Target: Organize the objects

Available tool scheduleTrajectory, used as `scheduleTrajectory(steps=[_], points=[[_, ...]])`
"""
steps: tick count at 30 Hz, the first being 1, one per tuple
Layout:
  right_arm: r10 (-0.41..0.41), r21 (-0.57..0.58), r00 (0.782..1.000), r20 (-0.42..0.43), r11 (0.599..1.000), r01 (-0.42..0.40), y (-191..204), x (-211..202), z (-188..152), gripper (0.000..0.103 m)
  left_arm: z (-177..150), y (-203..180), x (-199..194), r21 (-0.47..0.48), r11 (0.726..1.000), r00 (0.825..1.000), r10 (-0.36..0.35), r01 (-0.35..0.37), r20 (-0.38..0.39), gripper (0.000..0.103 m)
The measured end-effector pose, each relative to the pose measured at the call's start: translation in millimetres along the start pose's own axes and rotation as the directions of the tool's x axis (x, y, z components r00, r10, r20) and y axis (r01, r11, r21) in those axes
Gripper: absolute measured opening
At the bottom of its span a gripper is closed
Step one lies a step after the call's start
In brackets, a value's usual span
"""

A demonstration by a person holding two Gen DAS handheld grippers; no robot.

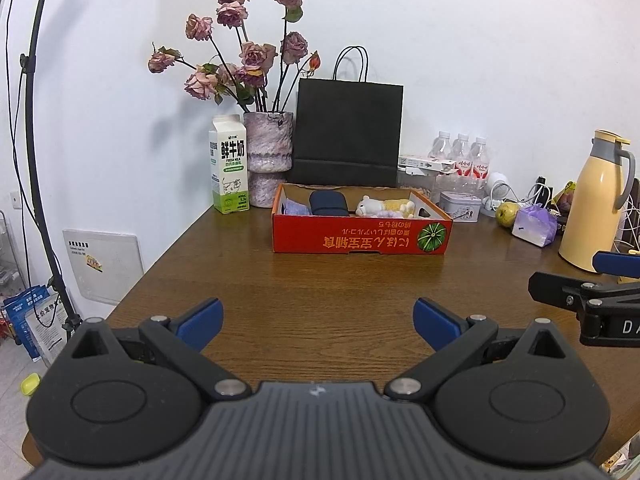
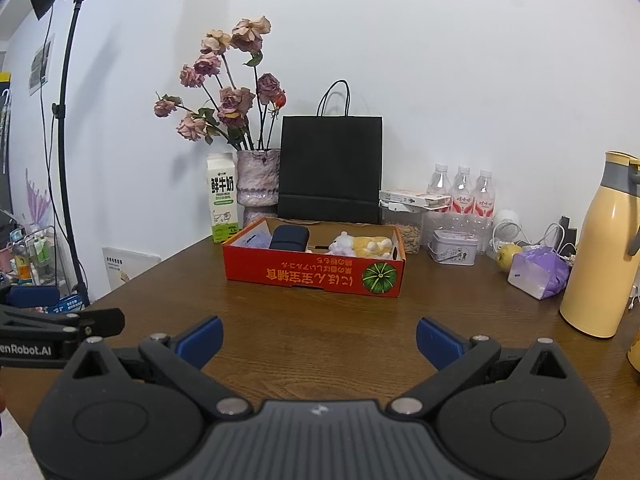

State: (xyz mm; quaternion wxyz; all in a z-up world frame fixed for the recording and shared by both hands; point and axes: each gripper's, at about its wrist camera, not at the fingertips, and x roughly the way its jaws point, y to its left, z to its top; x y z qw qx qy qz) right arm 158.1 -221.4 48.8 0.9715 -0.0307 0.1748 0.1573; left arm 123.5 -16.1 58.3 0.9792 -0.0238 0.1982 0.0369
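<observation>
A shallow red cardboard box (image 1: 360, 238) (image 2: 312, 276) stands at the back of the brown wooden table (image 1: 320, 288) (image 2: 320, 320). Inside it lie a dark blue case (image 1: 328, 203) (image 2: 289, 238), a plush bear (image 1: 384, 207) (image 2: 360, 245) and a pale purple item (image 1: 298, 208) (image 2: 258, 239). My left gripper (image 1: 318, 322) hovers open over the near table, well short of the box, nothing between its blue pads. My right gripper (image 2: 319, 340) is likewise open and empty. Each gripper shows at the edge of the other's view.
Behind the box stand a milk carton (image 1: 229, 166), a vase of dried roses (image 1: 267, 156), a black paper bag (image 1: 347, 134) and water bottles (image 1: 460, 156). A tin (image 2: 454, 247), a pear (image 2: 506, 257), a purple pack (image 2: 538, 272) and a yellow thermos (image 2: 600, 248) crowd the right side.
</observation>
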Motion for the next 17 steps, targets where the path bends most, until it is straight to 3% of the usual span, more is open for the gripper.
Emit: scheduleTrajectory(steps=[17], points=[[0.002,-0.001,1.0,-0.007,1.0,-0.002,4.7,-5.0,-2.2,0.103,-1.1,-2.0,-4.3,0.011,1.0,1.0,-0.003,0.003,-0.014,0.103]])
